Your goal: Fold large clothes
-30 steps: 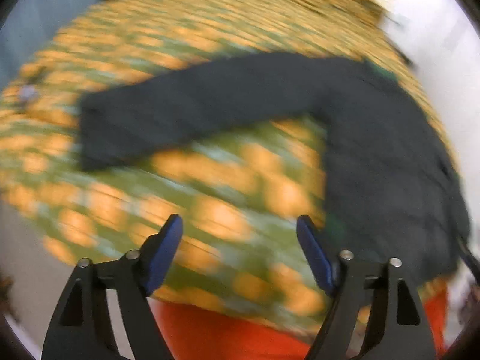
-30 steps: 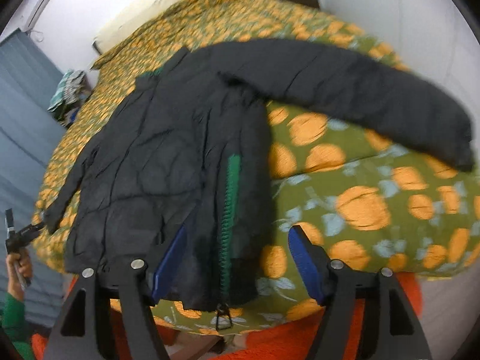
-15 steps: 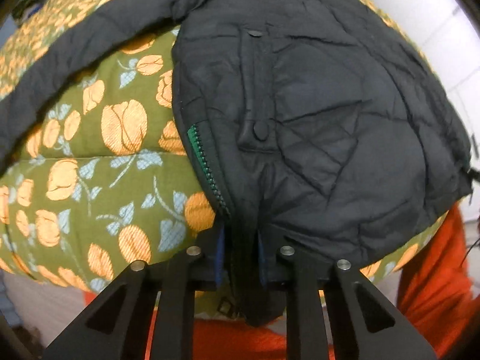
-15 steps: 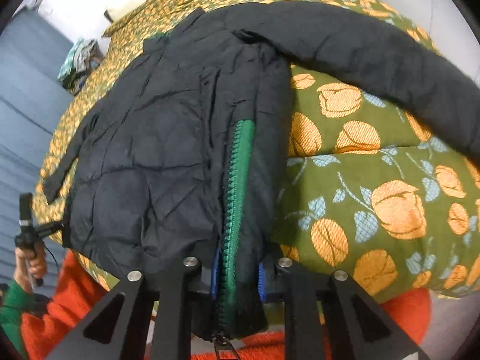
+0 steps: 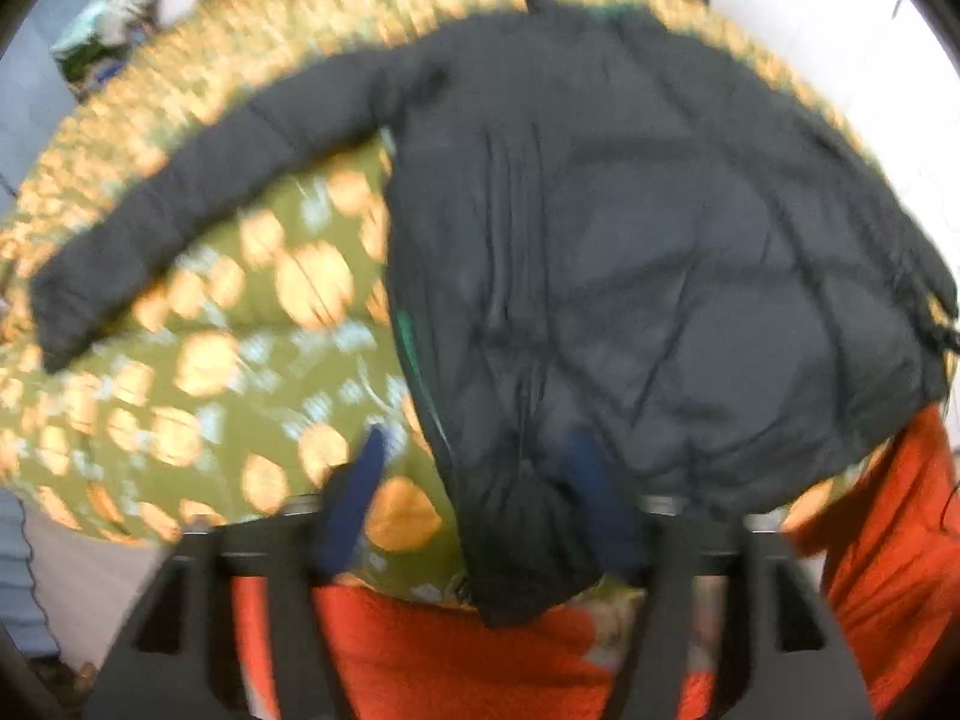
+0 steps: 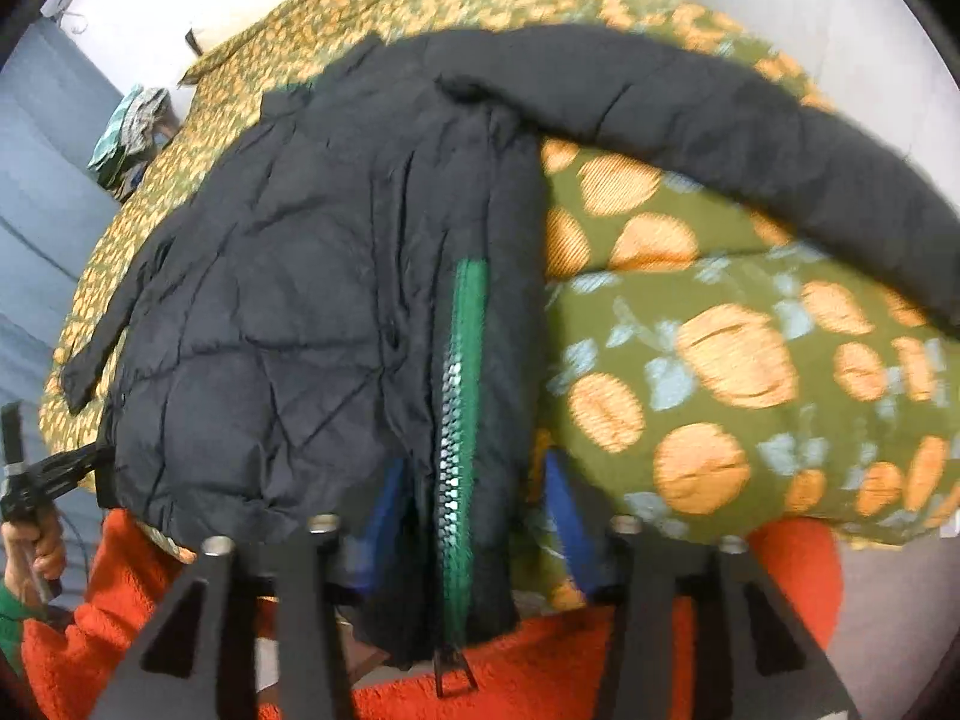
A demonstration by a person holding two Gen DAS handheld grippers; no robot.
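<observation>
A black puffer jacket (image 5: 630, 240) (image 6: 288, 300) lies spread on a green bedspread with orange flowers (image 5: 240, 360) (image 6: 720, 360). One sleeve (image 5: 180, 210) reaches out to the left in the left wrist view, and the other sleeve (image 6: 750, 138) reaches right in the right wrist view. My left gripper (image 5: 474, 492) is opening, with the jacket's hem corner loose between its blue fingers (image 5: 354, 498). My right gripper (image 6: 474, 516) is also opening, astride the hem edge that carries the green zipper (image 6: 462, 396). A gap shows beside its right pad.
Orange-red fleece (image 5: 450, 660) (image 6: 600, 678) fills the near edge below the bed. A hand (image 6: 30, 546) holds a black handle at the jacket's left hem corner. A pile of clothes (image 6: 129, 132) sits at the bed's far left, beside a blue-grey wall (image 6: 36, 180).
Half a second ago both grippers were pinched shut on the jacket's hem; now both sets of jaws have spread. The left view has drawn back and is blurred by motion.
</observation>
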